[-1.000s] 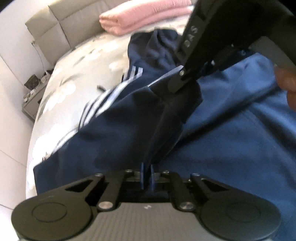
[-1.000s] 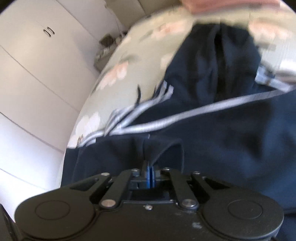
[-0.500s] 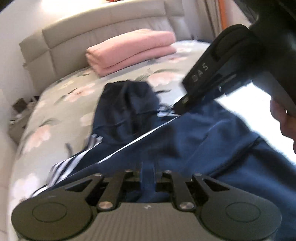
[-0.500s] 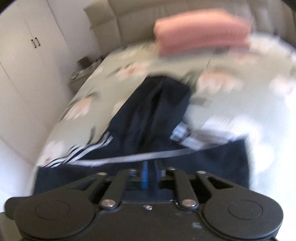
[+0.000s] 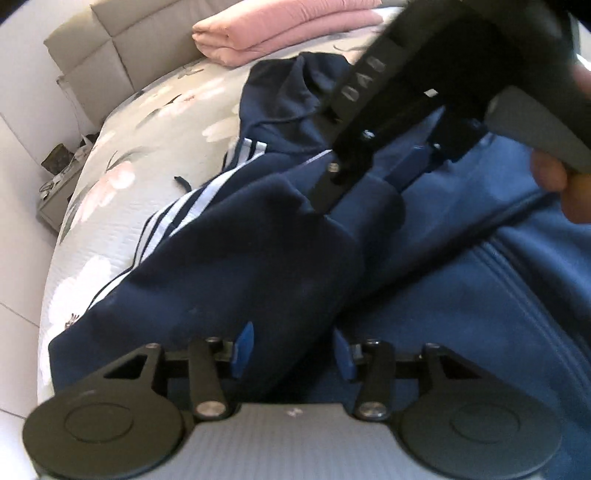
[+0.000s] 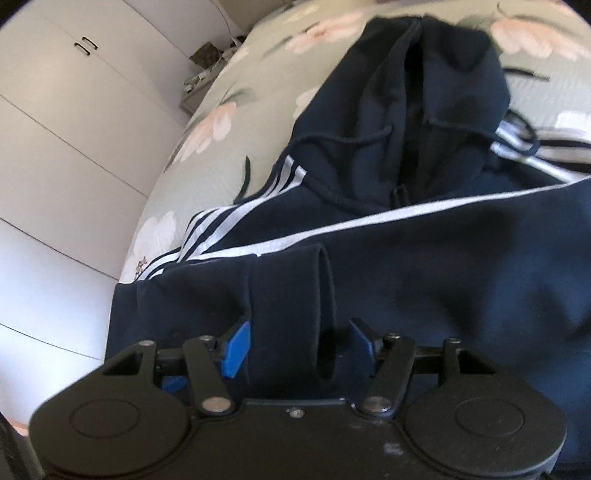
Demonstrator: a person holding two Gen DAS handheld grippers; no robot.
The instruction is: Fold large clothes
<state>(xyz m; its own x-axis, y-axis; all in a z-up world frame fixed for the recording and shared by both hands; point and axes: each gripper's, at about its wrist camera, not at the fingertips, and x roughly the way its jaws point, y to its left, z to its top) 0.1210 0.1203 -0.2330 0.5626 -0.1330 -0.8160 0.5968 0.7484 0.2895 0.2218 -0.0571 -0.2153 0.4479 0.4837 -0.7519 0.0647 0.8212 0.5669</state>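
Sleeve being let go on the navy hoodie (image 5: 461,295), which is laid out on the bed (image 5: 122,206)

Left wrist: left claw (image 5: 291,349) is opening, sleeve fabric loose between pads. Right wrist: right claw (image 6: 299,347) is opening around the cuff (image 6: 295,314); it's best lifted clear so nothing gets dragged.

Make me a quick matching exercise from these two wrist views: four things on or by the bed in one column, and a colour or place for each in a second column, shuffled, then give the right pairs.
Things
1. folded blanket
2. hoodie
3. sleeve stripes
4. wardrobe

Descriptions
A. white, running along dark fabric
B. pink, lying near the headboard
C. pale doors, standing beside the bed
D. navy, spread over the floral bedspread

Pairs: 1-B, 2-D, 3-A, 4-C
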